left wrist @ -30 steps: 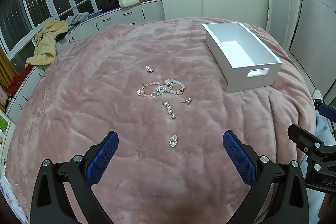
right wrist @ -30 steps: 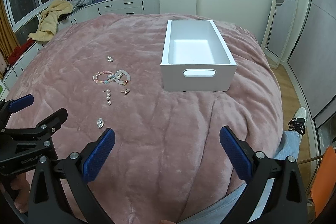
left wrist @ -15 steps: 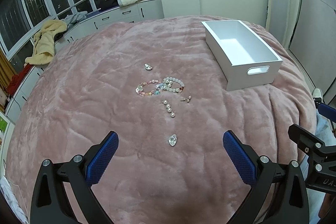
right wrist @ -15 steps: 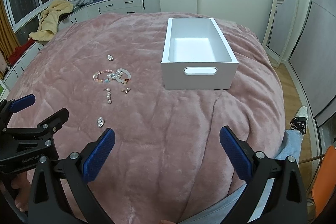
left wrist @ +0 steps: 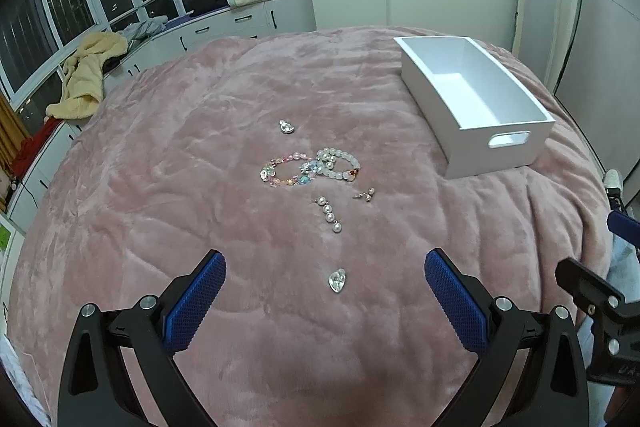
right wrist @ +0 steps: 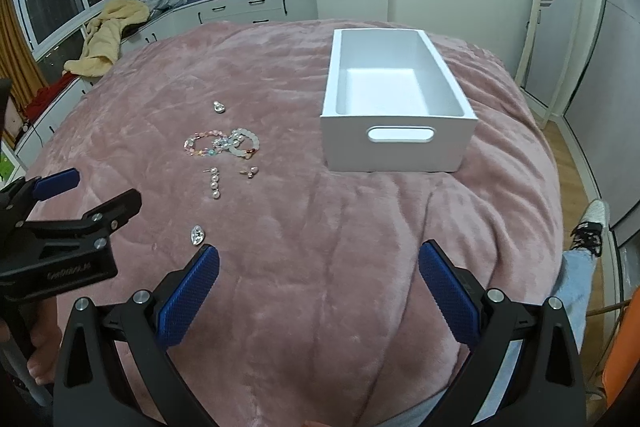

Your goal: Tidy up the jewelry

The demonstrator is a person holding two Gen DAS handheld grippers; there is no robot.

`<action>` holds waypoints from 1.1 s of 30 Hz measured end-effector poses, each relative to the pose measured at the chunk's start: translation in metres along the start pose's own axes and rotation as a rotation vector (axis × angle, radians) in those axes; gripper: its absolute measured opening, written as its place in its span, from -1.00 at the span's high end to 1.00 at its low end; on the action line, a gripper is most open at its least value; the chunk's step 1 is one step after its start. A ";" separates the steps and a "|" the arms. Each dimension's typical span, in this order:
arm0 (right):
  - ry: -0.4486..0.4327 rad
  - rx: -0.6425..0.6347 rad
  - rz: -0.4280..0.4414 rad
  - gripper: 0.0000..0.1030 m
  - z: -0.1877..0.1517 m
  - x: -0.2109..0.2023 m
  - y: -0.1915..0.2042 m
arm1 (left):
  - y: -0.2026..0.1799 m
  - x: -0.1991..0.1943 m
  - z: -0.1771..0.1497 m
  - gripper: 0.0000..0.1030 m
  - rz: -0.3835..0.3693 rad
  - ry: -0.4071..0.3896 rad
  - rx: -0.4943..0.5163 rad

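1. Since a second ago, the left gripper (left wrist: 324, 283) has crept forward, so the crystal heart pendant (left wrist: 337, 281) now lies between its wide-spread fingers; nothing held.
2. Right gripper (right wrist: 318, 269) hovers with fingers wide, gripping nothing, above bare pink blanket (right wrist: 320, 227).
3. Bracelets (left wrist: 310, 169), pearl earring (left wrist: 330, 215) and small stud (left wrist: 366, 195) cluster mid-bed.
4. White box (right wrist: 394, 147) stands well apart to their right, near the bed's right edge.

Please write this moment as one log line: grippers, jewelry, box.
left gripper: open, nothing held | right gripper: open, nothing held | jewelry: all on pink blanket | white box: empty
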State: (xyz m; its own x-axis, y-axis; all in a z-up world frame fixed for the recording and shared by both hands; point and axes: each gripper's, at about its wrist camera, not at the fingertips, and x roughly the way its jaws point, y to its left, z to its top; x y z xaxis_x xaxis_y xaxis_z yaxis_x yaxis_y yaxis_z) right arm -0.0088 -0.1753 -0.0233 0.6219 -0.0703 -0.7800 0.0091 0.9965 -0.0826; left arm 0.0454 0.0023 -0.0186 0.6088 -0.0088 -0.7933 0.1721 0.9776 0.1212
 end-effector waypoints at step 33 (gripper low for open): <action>0.083 -0.114 0.450 -0.92 -0.006 0.260 0.140 | 0.064 0.262 0.053 -0.52 -0.089 0.147 0.005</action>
State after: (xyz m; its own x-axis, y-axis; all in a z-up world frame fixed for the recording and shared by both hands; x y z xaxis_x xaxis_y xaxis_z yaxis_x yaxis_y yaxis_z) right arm 0.1494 -0.0548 -0.2409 0.4793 0.3597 -0.8006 -0.3363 0.9178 0.2111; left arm 0.2572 0.0517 -0.1868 0.4709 -0.0637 -0.8799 0.2240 0.9733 0.0495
